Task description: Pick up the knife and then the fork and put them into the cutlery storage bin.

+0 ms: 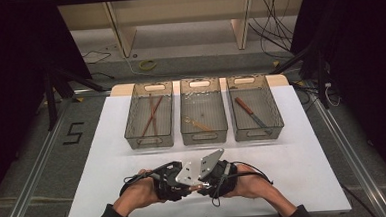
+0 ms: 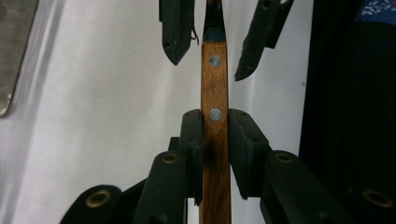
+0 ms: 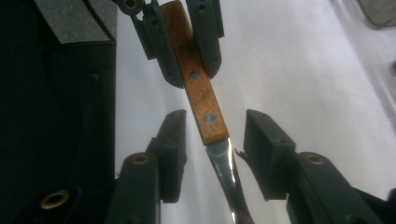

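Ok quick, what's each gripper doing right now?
Left gripper: shut on the wooden knife handle.
Right gripper: open around the knife, pads not touching it.

the brown wooden knife handle carries silvery round rivets and meets a shiny steel blade, the gripper jaws are matte black with brass-coloured pins, the table cover is plain white, and the three mesh baskets are translucent grey.
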### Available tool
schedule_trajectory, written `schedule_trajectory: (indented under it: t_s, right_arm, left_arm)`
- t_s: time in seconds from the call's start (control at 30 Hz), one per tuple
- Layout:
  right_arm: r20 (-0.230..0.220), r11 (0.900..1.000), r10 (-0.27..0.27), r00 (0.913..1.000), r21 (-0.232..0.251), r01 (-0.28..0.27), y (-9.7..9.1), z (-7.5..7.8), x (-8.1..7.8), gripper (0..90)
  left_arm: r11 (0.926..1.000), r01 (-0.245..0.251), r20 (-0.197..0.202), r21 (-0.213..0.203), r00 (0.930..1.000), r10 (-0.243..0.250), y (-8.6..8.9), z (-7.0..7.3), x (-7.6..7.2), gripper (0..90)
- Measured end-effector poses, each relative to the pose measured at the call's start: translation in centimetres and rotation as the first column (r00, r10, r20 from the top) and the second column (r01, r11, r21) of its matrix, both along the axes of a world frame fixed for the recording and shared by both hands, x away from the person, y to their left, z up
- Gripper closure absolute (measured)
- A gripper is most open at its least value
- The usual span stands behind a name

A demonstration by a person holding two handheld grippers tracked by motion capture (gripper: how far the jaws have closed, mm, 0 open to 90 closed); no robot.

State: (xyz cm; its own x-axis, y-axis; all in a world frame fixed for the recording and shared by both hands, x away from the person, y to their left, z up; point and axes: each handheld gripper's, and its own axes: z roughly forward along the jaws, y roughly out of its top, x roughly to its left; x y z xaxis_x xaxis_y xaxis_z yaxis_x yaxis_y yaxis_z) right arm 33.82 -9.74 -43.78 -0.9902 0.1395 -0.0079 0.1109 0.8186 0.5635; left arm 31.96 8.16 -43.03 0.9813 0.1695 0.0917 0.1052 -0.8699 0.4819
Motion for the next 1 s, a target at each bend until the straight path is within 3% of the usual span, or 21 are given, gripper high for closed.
schedule_trajectory:
  t_s: [0.2,0.5,0.63,0.77,0.87,1.0]
  right_arm:
    - [-0.009,0.9996,0.027,0.9996,-0.011,-0.027,0.1,-0.3,-0.2,70.9]
    - [-0.047,0.9958,0.09,0.9948,-0.007,-0.091,0.0,-0.7,-0.2,77.1]
    - [-0.047,0.9952,0.096,0.9942,-0.012,-0.097,0.0,-0.8,-0.3,78.1]
    - [-0.04,0.9962,0.086,0.9955,-0.006,-0.087,-0.1,-0.6,-0.3,78.5]
    - [-0.027,0.997,0.077,0.9967,-0.008,-0.077,-0.4,-0.5,-0.1,78.5]
    - [-0.015,0.9993,0.036,0.9992,-0.011,-0.036,-0.9,-0.3,0.3,78.5]
  left_arm:
    - [0.9997,0.022,0.0,0.008,0.9997,-0.022,0.0,0.0,-0.1,75.5]
    - [0.9956,0.092,0.006,0.017,0.9957,-0.093,0.0,-0.1,-0.4,75.1]
    - [0.9954,0.095,0.007,0.009,0.9954,-0.095,0.1,-0.2,-0.3,74.0]
    - [0.9975,0.067,0.014,-0.025,0.9977,-0.066,0.2,-0.1,-0.1,71.4]
    - [0.998,0.004,0.035,-0.062,0.9994,-0.002,0.5,0.2,0.3,57.8]
    - [0.9852,-0.079,0.053,-0.152,0.9947,0.088,1.4,0.7,0.8,43.2]
